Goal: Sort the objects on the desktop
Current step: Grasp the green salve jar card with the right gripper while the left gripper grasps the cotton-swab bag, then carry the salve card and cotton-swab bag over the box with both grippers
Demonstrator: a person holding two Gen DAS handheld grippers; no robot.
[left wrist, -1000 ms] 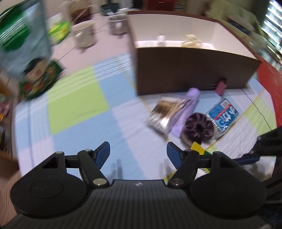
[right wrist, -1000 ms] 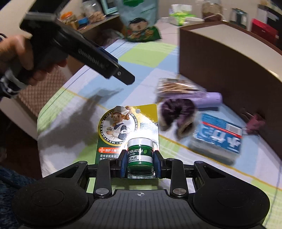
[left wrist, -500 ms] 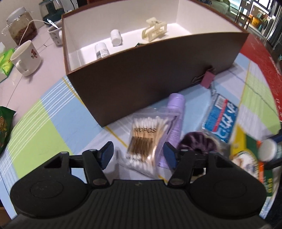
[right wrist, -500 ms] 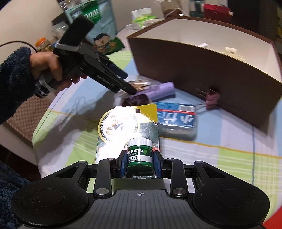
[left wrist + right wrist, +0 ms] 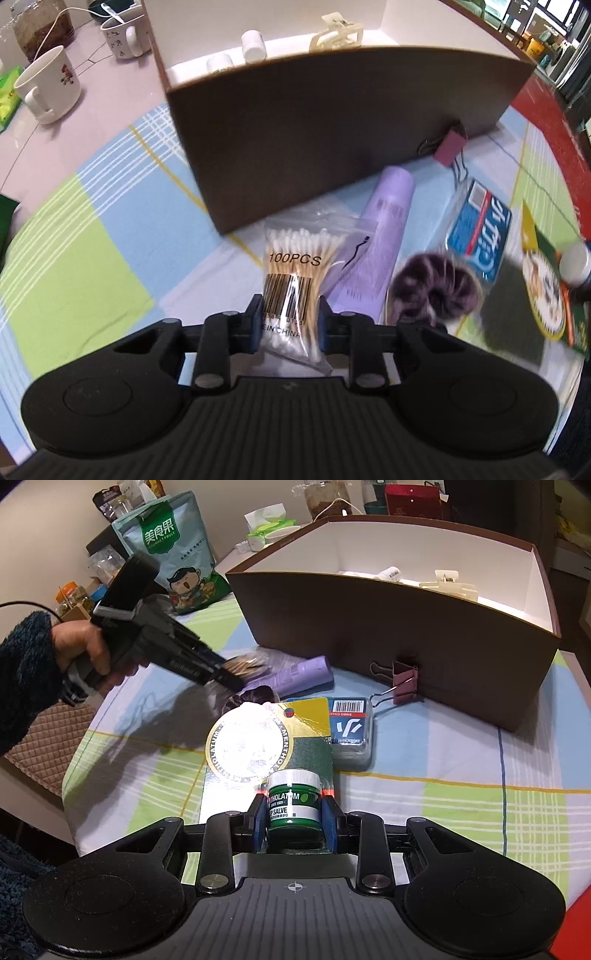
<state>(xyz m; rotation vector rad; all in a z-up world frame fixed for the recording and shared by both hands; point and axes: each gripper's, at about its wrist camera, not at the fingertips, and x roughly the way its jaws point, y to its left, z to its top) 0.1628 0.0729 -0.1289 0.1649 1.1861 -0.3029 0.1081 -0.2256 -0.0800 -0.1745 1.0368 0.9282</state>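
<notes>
Left gripper (image 5: 289, 318) pinches the near end of the cotton swab bag (image 5: 295, 280), its length pointing straight at the brown box (image 5: 332, 122) ahead, while right gripper (image 5: 294, 821) clamps the salve jar (image 5: 293, 799)

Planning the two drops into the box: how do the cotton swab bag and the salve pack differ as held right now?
The cotton swab bag is a soft clear pouch; the salve pack is a stiff printed card carrying a green jar.
The left gripper pinches the bag across its barcoded lower part; the right gripper clamps the jar itself, leaving the card sticking out ahead.
Both are gripped between closed jaws, near the brown box.
</notes>
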